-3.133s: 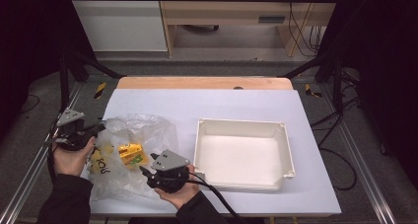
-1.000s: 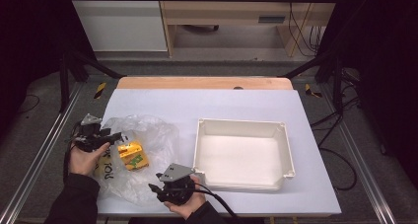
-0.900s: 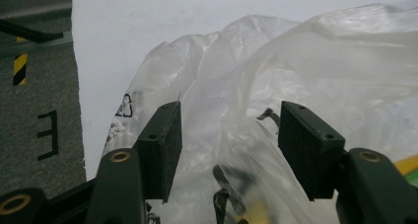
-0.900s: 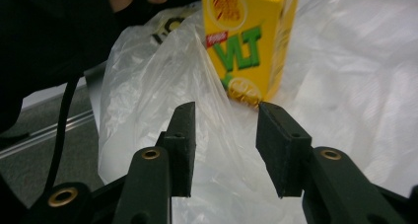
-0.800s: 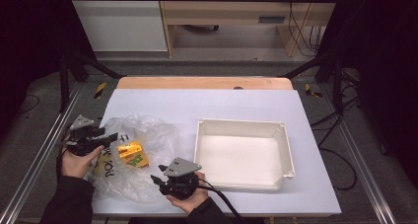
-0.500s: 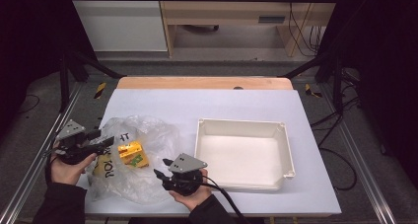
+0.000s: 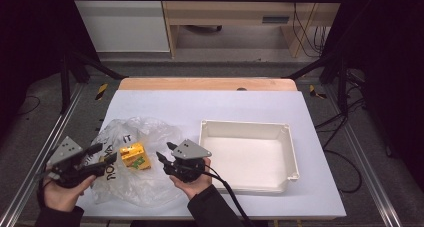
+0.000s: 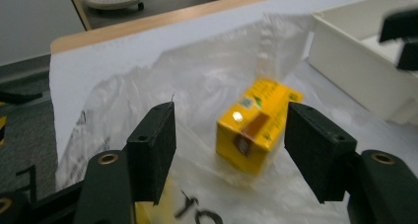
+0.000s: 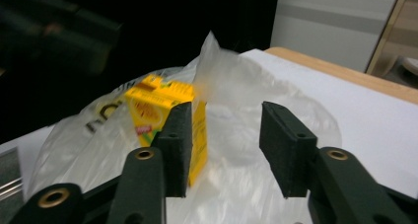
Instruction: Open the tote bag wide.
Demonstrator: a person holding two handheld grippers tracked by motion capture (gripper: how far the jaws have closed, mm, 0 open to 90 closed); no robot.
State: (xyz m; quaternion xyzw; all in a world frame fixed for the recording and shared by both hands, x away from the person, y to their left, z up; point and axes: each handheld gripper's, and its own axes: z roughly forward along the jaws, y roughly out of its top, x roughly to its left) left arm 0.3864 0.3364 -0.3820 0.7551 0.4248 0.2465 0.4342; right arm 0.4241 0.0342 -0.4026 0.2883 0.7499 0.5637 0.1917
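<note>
A person stands at a white table [image 7: 215,107] holding a two-jaw gripper in each hand. The landmark is a shallow white tray [image 7: 292,152] on the table's right half. Well to the left of the tray lies a crumpled clear plastic bag [image 7: 132,182] with black lettering, and inside it sits a small yellow carton [image 7: 135,155], tilted on one edge.

The left gripper [image 7: 102,154] hovers at the bag's far side from the tray, and the right gripper [image 7: 166,153] hangs between the bag and the tray. Both have just been opening their jaws, and both now stand spread with nothing pinched; the carton shows beyond the gap in each gripper view.

The bag looks thin, limp and slippery: it will likely bunch, slide and spring away unless a fold near its mouth is pinched firmly. The carton looks light and fairly stiff, with flat printed sides that may dent under hard pressure. Its two broad opposite faces seem the safest place to grip.
</note>
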